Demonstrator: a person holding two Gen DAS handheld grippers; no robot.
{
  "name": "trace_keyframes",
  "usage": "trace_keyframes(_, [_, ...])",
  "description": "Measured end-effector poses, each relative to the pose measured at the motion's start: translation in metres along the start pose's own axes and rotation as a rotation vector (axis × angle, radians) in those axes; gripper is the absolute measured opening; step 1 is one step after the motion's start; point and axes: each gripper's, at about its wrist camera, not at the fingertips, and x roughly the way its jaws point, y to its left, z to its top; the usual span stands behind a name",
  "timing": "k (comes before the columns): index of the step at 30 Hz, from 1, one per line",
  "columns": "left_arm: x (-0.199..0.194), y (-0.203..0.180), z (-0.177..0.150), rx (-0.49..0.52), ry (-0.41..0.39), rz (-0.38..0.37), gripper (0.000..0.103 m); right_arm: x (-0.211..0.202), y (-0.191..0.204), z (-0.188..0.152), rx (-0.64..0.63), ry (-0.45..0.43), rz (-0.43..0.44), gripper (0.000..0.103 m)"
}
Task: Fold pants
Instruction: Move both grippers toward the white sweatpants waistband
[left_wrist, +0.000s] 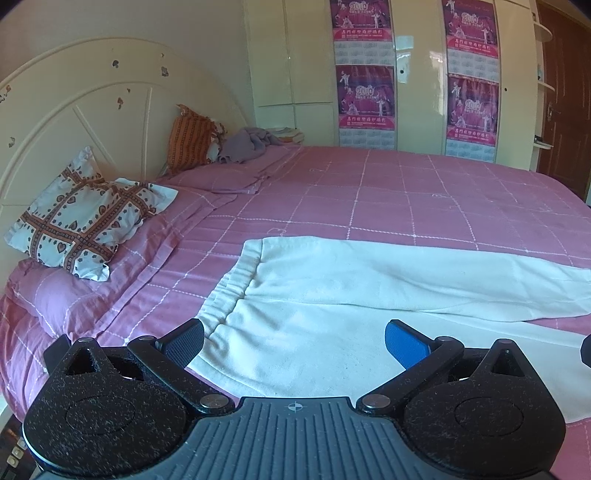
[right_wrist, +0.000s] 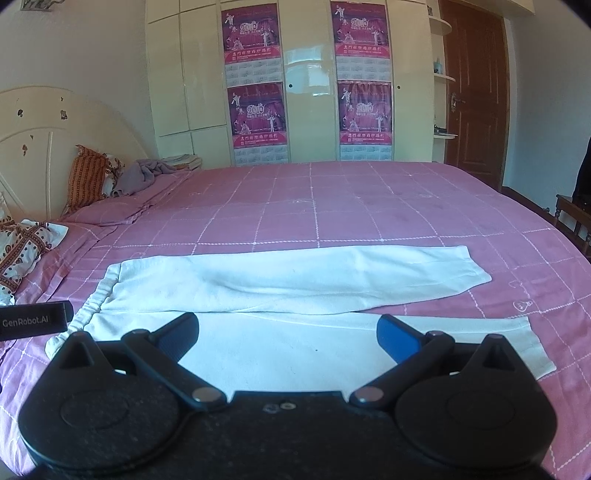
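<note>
White pants (left_wrist: 332, 280) lie flat on the pink checked bed (left_wrist: 369, 192), elastic waistband to the left, two legs running right. In the right wrist view the pants (right_wrist: 295, 277) show both legs spread slightly apart, cuffs at the right. My left gripper (left_wrist: 293, 341) is open and empty, above the near leg close to the waistband. My right gripper (right_wrist: 288, 334) is open and empty, above the middle of the near leg. Part of the left gripper's body (right_wrist: 35, 319) shows at the left edge of the right wrist view.
A patterned pillow (left_wrist: 85, 221) and an orange cushion (left_wrist: 190, 138) lie by the cream headboard (left_wrist: 92, 110). A grey cloth heap (left_wrist: 247, 144) sits at the bed's far corner. Wardrobe doors with posters (right_wrist: 258, 85) stand behind. A wooden chair (right_wrist: 576, 218) is at the right.
</note>
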Motion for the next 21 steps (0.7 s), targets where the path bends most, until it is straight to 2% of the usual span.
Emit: trace_keyframes(21, [0.031, 0.004, 0.005, 0.014, 0.051, 0.027, 0.103, 0.018, 0.002, 0.008, -0.009, 0.035, -0.01, 0.103])
